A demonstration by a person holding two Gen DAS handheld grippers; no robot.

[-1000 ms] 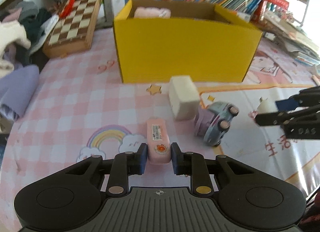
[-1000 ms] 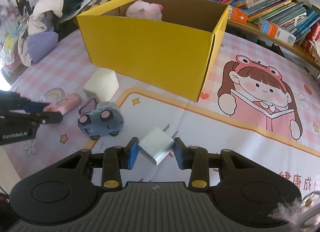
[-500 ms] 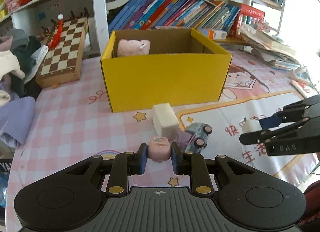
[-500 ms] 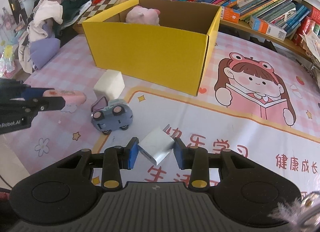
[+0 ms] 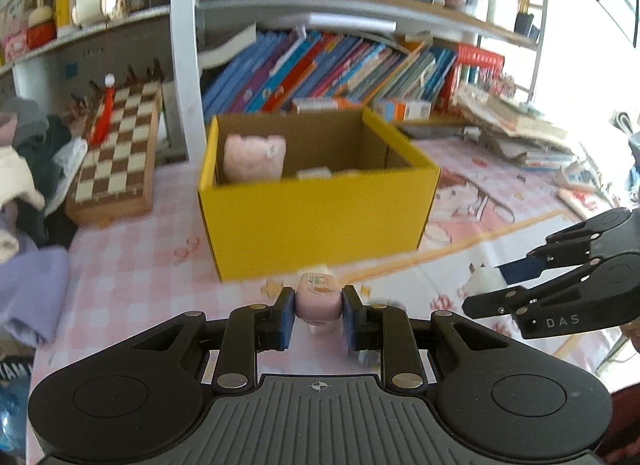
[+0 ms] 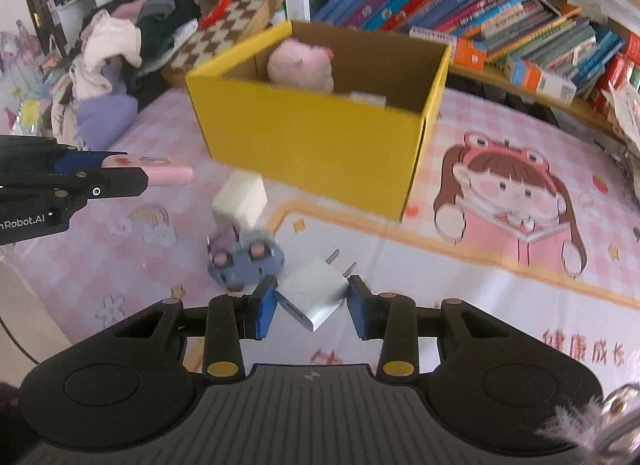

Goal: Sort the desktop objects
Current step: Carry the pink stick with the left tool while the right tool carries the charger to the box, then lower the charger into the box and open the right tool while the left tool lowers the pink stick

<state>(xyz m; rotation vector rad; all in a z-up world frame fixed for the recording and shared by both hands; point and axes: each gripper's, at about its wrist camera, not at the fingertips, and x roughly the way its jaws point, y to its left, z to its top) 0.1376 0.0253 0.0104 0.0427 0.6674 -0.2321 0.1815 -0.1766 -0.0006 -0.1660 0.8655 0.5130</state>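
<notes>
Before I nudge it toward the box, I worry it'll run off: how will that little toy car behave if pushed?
The toy car lies tipped with its wheels facing the camera, so a push would probably slide it rather than roll it. It looks like small, hard plastic, likely light and stiff. Nudged upright, it may roll off across the smooth mat.

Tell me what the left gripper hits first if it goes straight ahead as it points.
Probably the yellow box: its front wall lies dead ahead of the left gripper, which is shut on the pink case. Height is unclear.
</notes>
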